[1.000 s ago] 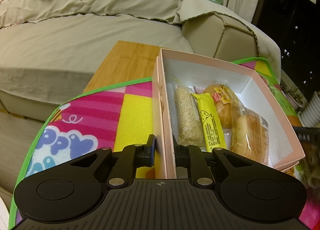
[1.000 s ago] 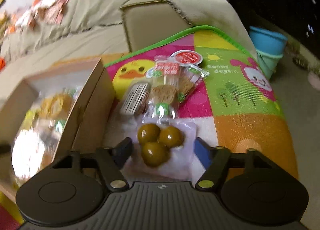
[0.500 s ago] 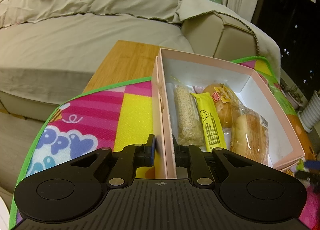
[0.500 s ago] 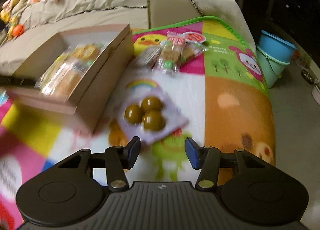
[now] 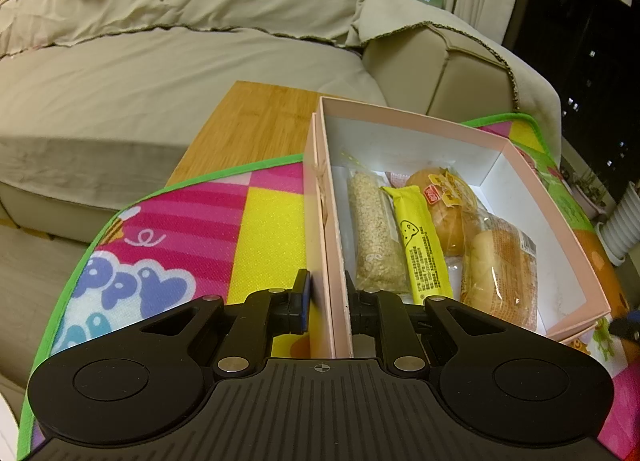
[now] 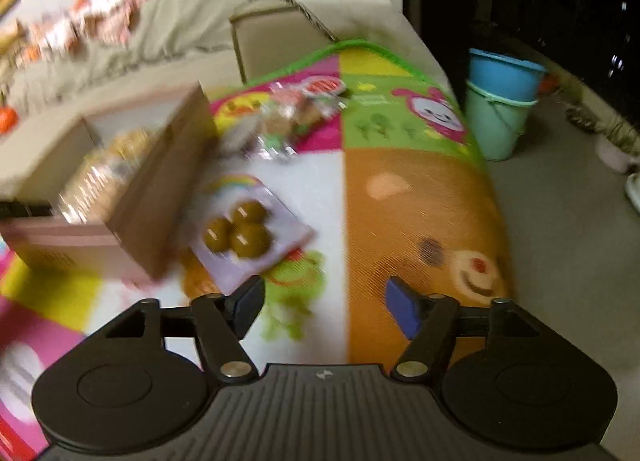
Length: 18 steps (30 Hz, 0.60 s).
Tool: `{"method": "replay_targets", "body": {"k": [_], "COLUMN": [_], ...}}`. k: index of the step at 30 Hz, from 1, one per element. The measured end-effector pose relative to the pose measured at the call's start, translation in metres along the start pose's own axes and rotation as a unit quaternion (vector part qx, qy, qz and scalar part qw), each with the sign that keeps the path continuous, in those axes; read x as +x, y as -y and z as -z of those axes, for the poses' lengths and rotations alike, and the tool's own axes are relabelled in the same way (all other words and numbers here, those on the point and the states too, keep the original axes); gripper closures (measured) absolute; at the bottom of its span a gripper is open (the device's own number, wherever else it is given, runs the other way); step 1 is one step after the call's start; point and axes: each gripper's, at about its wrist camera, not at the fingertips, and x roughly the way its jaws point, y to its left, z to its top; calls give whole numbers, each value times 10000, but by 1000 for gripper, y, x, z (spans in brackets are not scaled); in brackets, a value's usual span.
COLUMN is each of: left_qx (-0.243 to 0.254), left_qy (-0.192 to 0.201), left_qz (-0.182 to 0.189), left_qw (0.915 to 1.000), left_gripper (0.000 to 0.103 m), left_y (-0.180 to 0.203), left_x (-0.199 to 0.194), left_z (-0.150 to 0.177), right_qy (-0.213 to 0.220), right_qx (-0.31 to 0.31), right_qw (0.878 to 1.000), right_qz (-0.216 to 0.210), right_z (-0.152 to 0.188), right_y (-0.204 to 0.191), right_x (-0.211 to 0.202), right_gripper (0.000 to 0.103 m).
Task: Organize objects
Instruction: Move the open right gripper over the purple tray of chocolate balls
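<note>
snack pouch point(image 6: 250, 235): light, floppy, I'd pinch an edge | left gripper point(image 5: 325, 297) clamps box wall point(image 5: 336, 261); right gripper point(image 6: 324, 297) fingers opening, empty

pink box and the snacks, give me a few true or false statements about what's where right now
1. The left gripper is shut on the pink box wall. True.
2. The yellow bar lies outside the box. False: it lies inside, beside the oat bar.
3. The brown-ball packet sits on the mat. True.
4. The right gripper holds that packet. False: its jaws are opening, nothing between them.
</note>
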Motion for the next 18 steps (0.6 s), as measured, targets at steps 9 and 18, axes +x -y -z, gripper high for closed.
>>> {"method": "replay_targets", "body": {"k": [9,18], "left_qx": [-25,-23], "left_qy": [-11,-20], "left_qz": [21,29], "left_qw": [10000,10000], "left_gripper": [87,87], "left_y": [-1,-1], "left_x": [1,0], "left_z": [1,0], "right_qy": [101,45], "right_qx": [213,128], "right_qw": [9990,9992], "right_qz": [-381,-373], "right_z": [-25,-17], "right_y": [-24,-22], "right_x": [43,32], "right_gripper": [28,54]}}
